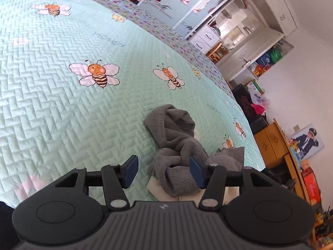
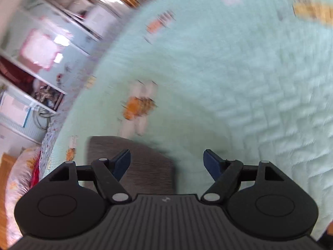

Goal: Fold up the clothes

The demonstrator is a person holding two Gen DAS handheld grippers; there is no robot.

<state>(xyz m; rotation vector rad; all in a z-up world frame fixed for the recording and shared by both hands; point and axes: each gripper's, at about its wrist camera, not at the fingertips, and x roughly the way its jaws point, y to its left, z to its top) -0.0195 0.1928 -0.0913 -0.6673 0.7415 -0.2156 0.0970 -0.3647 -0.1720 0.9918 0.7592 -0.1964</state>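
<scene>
One crumpled grey garment at lower centre of the left wrist view, one folded grey cloth lower left in the right wrist view, two grippers: left gripper, right gripper.

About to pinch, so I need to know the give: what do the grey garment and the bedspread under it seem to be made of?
Grey garment: looks like soft knit, probably cotton or a blend; matte, fine ribbing, limp crumpled folds. Bedspread: quilted woven fabric with a slight sheen, stitched herringbone puffs and printed bees, likely padded.
</scene>
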